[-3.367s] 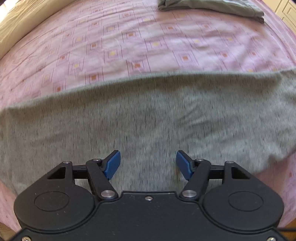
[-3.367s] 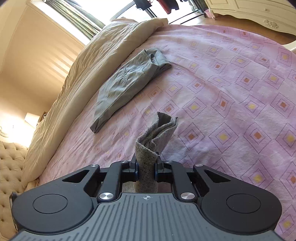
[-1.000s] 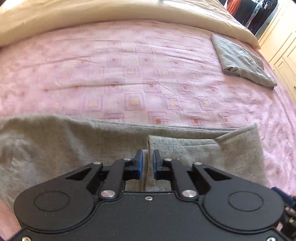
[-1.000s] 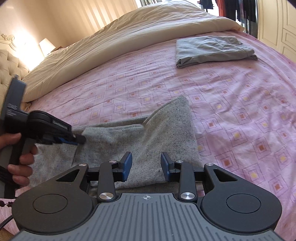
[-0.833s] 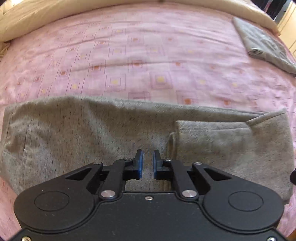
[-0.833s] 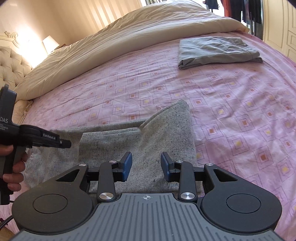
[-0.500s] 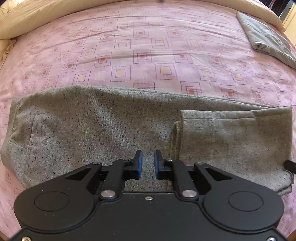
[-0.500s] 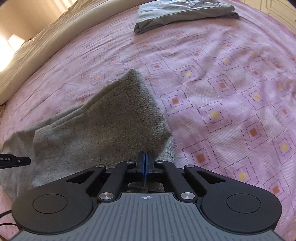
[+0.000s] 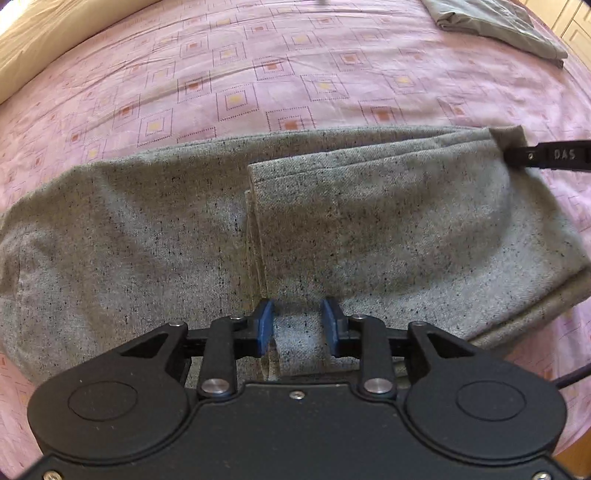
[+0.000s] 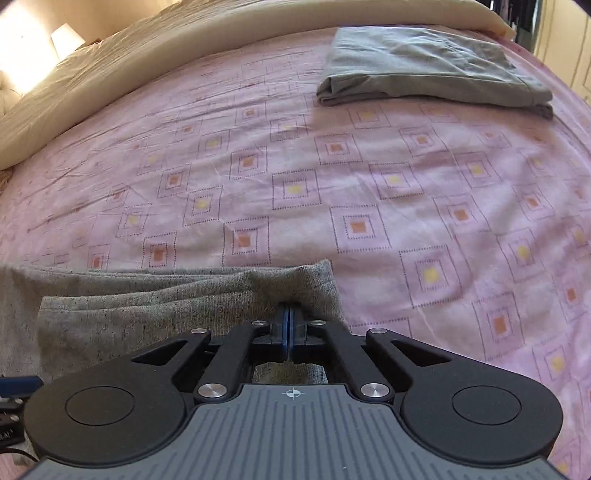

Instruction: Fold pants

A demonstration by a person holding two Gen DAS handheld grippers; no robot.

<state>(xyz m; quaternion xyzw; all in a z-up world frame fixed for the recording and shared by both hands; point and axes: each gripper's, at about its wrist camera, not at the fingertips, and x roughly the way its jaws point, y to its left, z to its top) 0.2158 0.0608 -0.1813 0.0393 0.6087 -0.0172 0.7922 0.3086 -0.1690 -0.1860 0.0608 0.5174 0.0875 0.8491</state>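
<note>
The grey speckled pants (image 9: 147, 236) lie across the pink patterned bed sheet (image 9: 280, 74), with the leg end folded back over the middle (image 9: 388, 221). My left gripper (image 9: 297, 326) is open low over the near edge of the pants, its blue pads on either side of a strip of cloth at the hem of the folded part. My right gripper (image 10: 289, 326) is shut on the folded right end of the pants (image 10: 295, 284). Its finger (image 9: 546, 157) shows in the left wrist view at the far right corner of the fold.
A second pair of grey pants (image 10: 424, 70), folded, lies at the far right of the bed; it also shows in the left wrist view (image 9: 495, 22). A cream duvet (image 10: 129, 62) is bunched along the far side. Wardrobe doors (image 9: 576, 22) stand beyond the bed's right side.
My left gripper has opened and moved down close to the pants' near edge. My right gripper stays shut on the fold's right end, now at its far corner.
</note>
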